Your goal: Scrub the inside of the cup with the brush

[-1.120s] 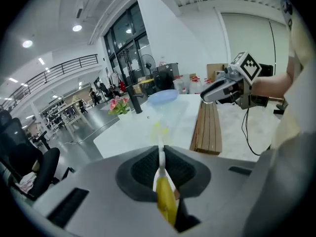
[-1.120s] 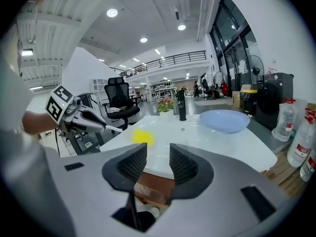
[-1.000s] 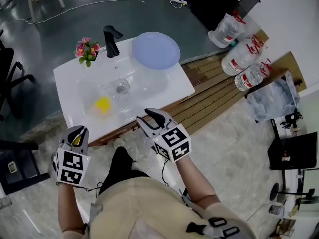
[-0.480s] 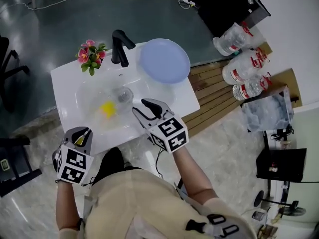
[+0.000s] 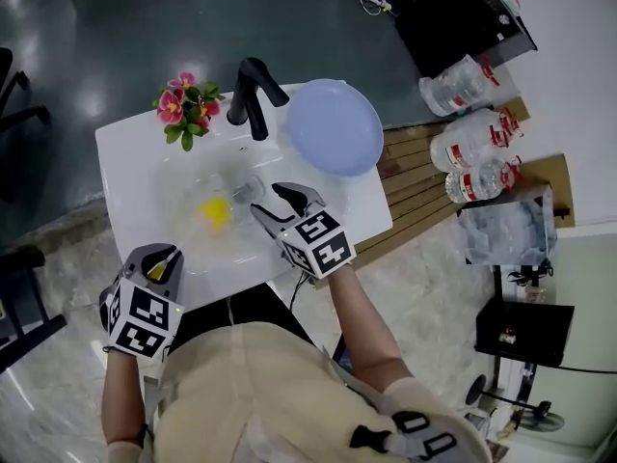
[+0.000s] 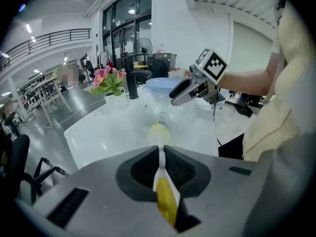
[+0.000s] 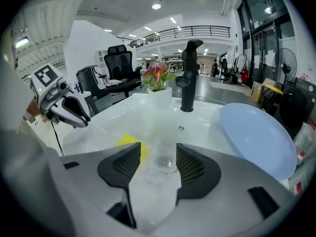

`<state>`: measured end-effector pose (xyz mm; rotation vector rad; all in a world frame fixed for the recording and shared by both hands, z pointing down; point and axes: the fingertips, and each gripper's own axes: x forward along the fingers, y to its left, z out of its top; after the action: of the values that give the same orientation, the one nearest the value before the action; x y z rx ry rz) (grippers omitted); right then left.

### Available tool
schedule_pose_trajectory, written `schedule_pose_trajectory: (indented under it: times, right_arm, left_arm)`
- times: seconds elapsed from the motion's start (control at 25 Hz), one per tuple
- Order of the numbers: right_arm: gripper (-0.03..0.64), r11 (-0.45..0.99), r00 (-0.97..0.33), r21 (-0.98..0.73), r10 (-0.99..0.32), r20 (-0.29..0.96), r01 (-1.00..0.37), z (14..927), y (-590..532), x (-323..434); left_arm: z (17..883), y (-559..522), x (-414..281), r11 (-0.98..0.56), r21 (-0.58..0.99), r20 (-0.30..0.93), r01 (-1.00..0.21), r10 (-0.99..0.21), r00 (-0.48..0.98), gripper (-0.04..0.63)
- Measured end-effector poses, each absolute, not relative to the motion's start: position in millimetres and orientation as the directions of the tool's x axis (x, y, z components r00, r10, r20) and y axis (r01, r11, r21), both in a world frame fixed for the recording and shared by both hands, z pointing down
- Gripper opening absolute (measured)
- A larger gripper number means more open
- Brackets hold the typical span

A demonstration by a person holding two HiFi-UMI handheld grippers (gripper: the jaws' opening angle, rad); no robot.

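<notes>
The white sink (image 5: 130, 167) stood in front of the person. Over its near side the right gripper (image 5: 267, 199), jaws spread and just then opening wider with nothing pinched, pointed straight at the clear cup (image 5: 245, 189). The cup sat in the basin just beyond its tips, apparently on its side. The left gripper (image 5: 159, 256), farther off at the near rim, was clamped on the brush (image 6: 167, 204), whose handle ran along its jaws towards the basin.

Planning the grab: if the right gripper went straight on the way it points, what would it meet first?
Probably the clear cup in the sink, seen through the right gripper's empty jaws, which have just been opening; depth unclear.
</notes>
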<state>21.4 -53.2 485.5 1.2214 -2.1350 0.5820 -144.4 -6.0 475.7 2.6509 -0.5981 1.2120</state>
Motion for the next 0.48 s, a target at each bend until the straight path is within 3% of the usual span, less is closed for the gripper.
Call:
schedule_pose_trajectory:
  times: [0.24, 0.48]
  right_arm:
    - [0.225, 0.596, -0.394, -0.022, -0.503, 0.769, -0.803, 515.5, -55.8, 23.8]
    - [0.232, 0.772, -0.402, 0.055, -0.389, 0.829, -0.633, 539.3, -57.9, 19.8]
  left_arm:
    - [478.9, -7.5, -137.8, -0.902, 0.021, 0.755, -0.432, -0.269, 0.598, 0.043]
    - [480.2, -8.9, -129.2, -0.884, 0.037, 0.761, -0.467, -0.278, 0.586, 0.043]
